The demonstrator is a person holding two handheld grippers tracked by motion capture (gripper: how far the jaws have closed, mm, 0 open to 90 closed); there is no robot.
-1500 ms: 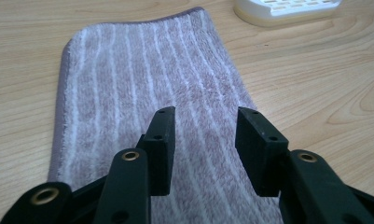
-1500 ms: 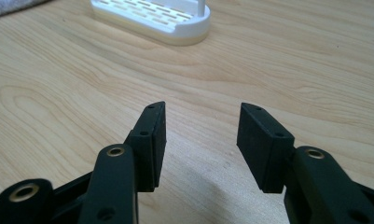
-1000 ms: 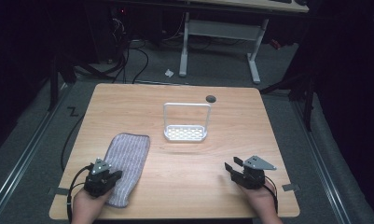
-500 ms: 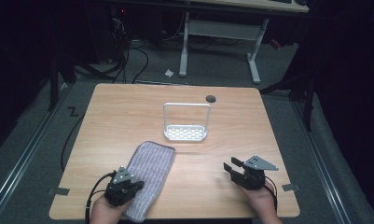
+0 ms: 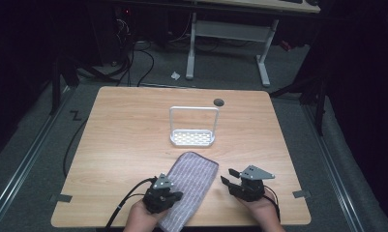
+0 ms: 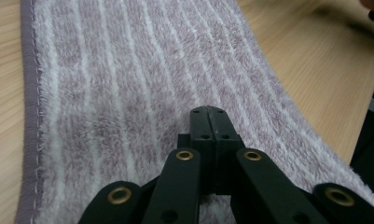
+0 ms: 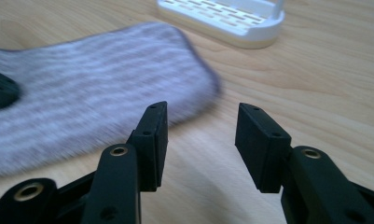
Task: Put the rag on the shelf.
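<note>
A wooden table (image 5: 133, 145) carries a white rack (image 5: 192, 137), a flat perforated tray with a tall loop handle standing upright over it, and everything else is placed here against that rack. Just behind the rack and a little to its right, a small dark round spot (image 5: 219, 102) sits in the tabletop.

In front of the rack, towards the person, lies a purple striped towel (image 5: 191, 181). It runs on a slant: its far rounded corner lies near the rack's front edge without touching it, and its near end reaches the table's front edge, to the rack's front left. In the right gripper view the towel's corner and the rack's base are apart, with bare wood between them.

The left gripper (image 6: 208, 114) is on the towel's near end, well in front of the rack and slightly left of it. Its jaws are pressed together; the left gripper view shows them closed over the pile, but whether any cloth is pinched between them cannot be told.

The right gripper (image 7: 201, 135) hovers over bare wood in front of the rack and to its right, just beside the towel's right edge, not touching it. Its jaws stand wide apart with nothing between them, pointing towards the towel's corner and the rack beyond
</note>
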